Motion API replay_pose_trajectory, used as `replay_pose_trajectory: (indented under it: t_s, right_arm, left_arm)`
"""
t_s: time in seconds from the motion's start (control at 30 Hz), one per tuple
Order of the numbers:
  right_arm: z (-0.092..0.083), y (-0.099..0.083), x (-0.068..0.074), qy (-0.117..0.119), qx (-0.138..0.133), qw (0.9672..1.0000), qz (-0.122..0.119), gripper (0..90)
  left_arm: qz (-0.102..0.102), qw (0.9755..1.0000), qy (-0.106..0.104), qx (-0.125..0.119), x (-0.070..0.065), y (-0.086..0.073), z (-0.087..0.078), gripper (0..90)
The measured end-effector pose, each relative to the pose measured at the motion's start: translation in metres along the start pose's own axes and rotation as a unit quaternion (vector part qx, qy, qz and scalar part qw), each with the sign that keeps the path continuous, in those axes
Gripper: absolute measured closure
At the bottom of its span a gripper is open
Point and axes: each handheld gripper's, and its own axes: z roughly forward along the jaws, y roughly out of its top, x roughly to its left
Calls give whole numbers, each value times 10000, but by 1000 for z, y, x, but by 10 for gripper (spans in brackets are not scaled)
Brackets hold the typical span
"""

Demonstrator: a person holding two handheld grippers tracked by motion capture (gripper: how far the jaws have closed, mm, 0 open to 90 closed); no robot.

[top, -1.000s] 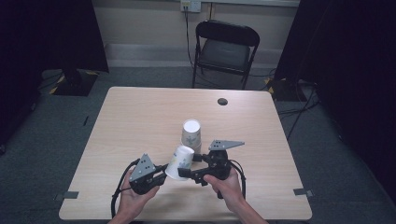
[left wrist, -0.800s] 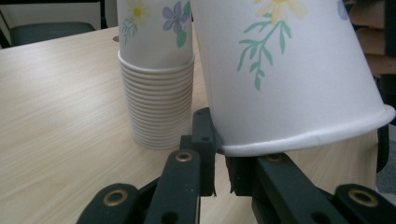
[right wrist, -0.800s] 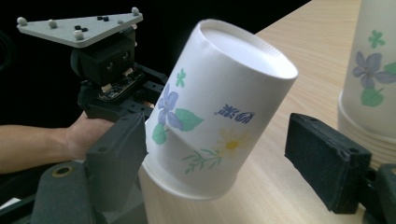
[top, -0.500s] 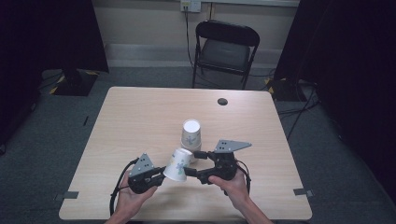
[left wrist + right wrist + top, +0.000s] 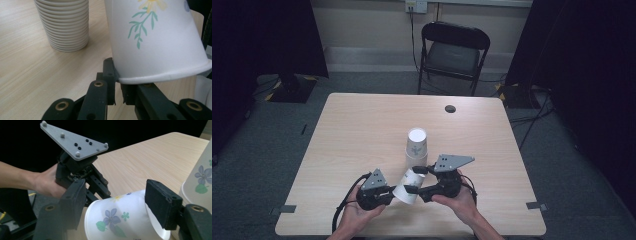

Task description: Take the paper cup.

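Note:
A white paper cup (image 5: 406,186) with a flower print lies tilted between my two grippers, just above the table near its front edge. My left gripper (image 5: 390,193) is shut on the cup's rim (image 5: 160,75), with its jaws pinching the lip. My right gripper (image 5: 414,180) straddles the cup's base end (image 5: 117,220); both pads touch its sides. The left gripper (image 5: 75,167), with its grey plate, sits just beyond the cup in the right gripper view. A stack of nested cups (image 5: 417,144) stands upside down just behind, also close by in the left gripper view (image 5: 66,25).
The wooden table (image 5: 352,130) has a small black disc (image 5: 450,108) near its far edge. A black folding chair (image 5: 453,52) stands beyond the table. Cables trail on the floor at the right (image 5: 532,120).
The cup has come down and toward the front, away from the stack, carried by the right gripper. The left gripper has closed in and taken hold of its rim.

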Motion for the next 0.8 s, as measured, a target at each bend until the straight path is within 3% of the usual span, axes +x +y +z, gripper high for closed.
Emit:
replay_pose_trajectory:
  t_s: [0.13, 0.33, 0.43, 0.6, 0.8]
  right_arm:
    - [-3, 1, -1, 37, -164, 9998, -67, 386]
    - [4, -2, 2, 48, 231, 9989, -412, 397]
    - [7, -3, 7, 50, 557, 9951, -815, 331]
    - [11, -6, 8, 89, 757, 9912, -1085, 264]
    - [13, -10, 10, 95, 1210, 9793, -1621, 201]
  left_arm:
    - [-31, 10000, -1, 64, 1, 0, 2, 837]
    - [-45, 9999, -59, 131, 1, 0, 3, 837]
    - [-94, 9998, -75, 183, 2, -1, 3, 837]
    - [-105, 9996, -160, 216, 2, -1, 3, 838]
    - [-267, 9990, -355, 32, 5, 0, -1, 854]
